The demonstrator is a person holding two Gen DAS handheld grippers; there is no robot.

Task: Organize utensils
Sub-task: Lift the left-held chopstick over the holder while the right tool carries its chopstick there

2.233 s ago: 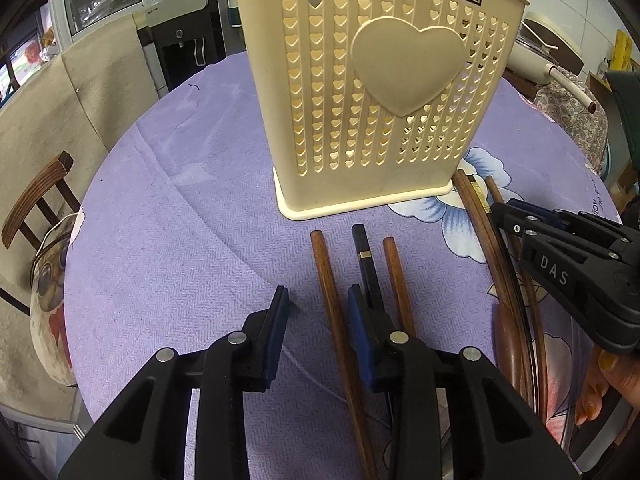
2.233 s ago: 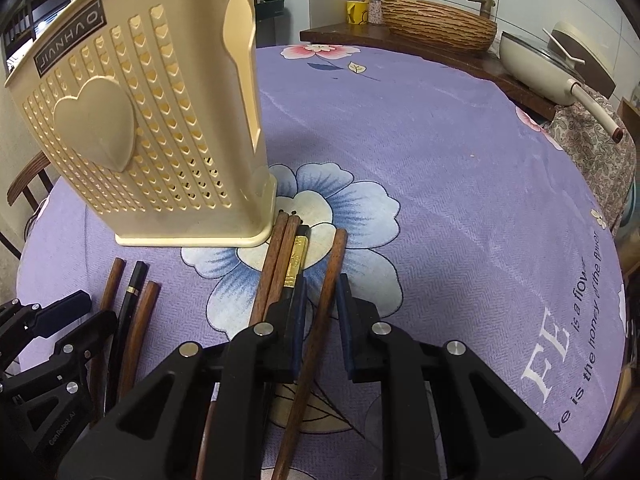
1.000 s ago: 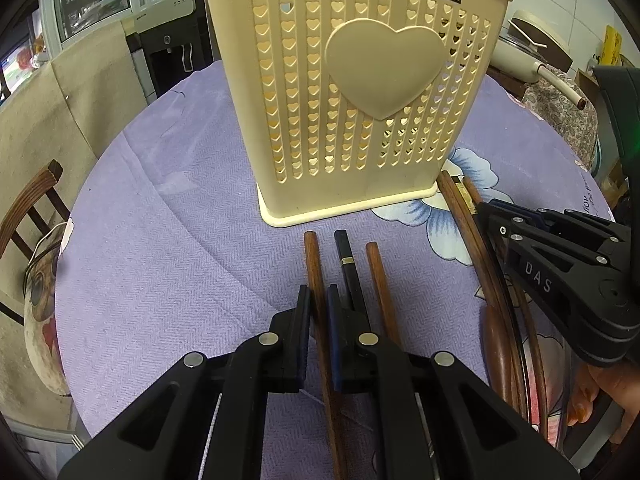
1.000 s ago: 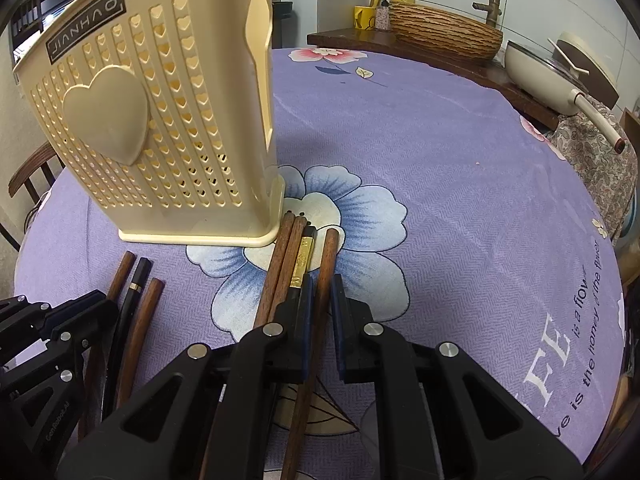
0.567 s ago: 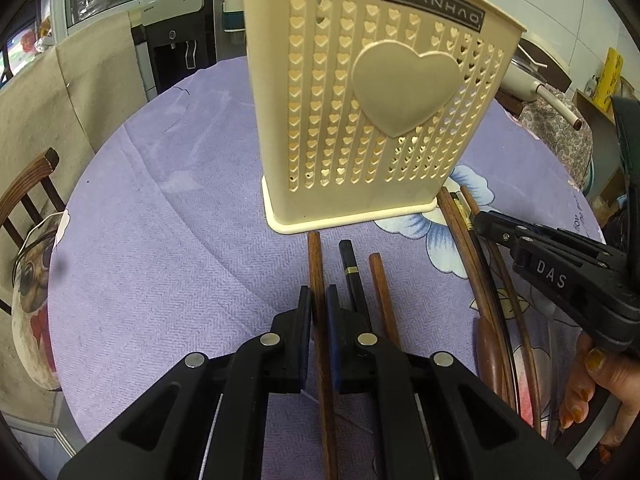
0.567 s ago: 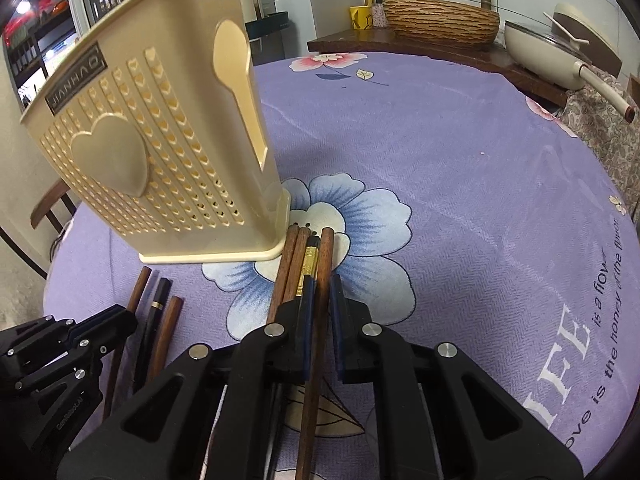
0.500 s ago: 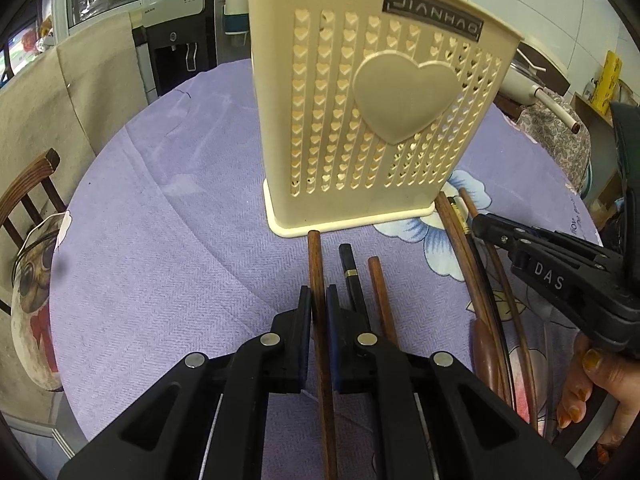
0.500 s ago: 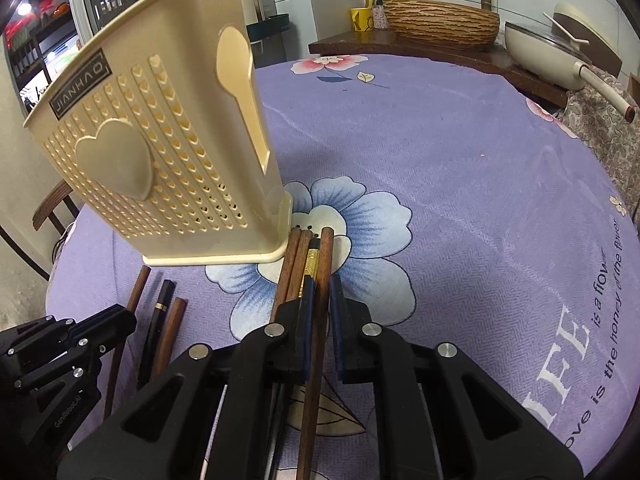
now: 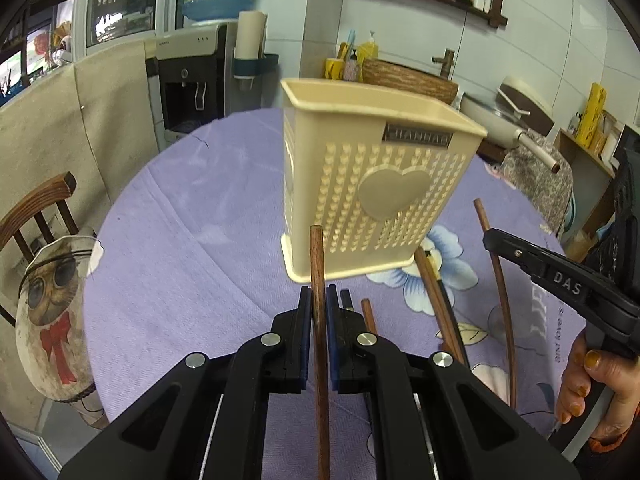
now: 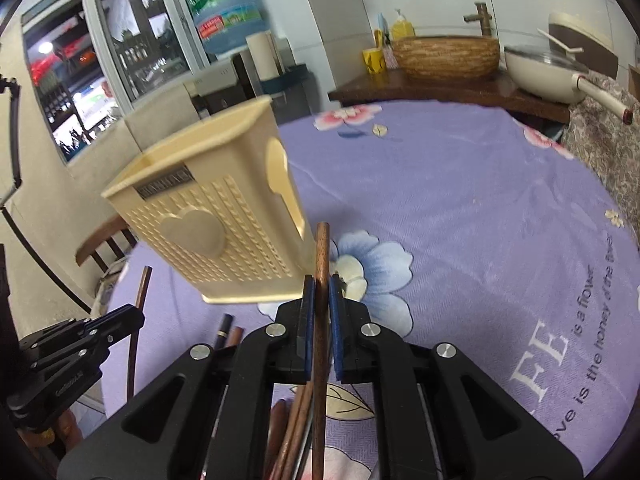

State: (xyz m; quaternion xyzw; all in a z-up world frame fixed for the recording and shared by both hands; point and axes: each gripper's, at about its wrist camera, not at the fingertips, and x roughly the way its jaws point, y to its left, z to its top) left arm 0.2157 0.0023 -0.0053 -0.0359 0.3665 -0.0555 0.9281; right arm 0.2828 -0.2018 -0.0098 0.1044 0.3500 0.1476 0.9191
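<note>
Left gripper (image 9: 318,308): pinching a brown chopstick (image 9: 319,280) at lower centre, its tail cut off by the frame's bottom edge.
Right gripper (image 10: 319,300): clamped on another chopstick (image 10: 321,264), likewise cut off.
Holder (image 9: 372,184): cream basket, centre frame (label blurred).
Loose chopsticks (image 9: 438,300): on the purple cloth (image 9: 192,240), partly hidden behind gripper bodies.

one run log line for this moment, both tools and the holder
left tool: shut on brown wooden chopstick | right tool: shut on second brown chopstick | cream perforated plastic holder: upright, no chopstick inside yet

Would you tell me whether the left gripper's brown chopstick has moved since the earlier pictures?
Yes. The brown chopstick has come up: its tip now overlaps the cream holder, above the base.
</note>
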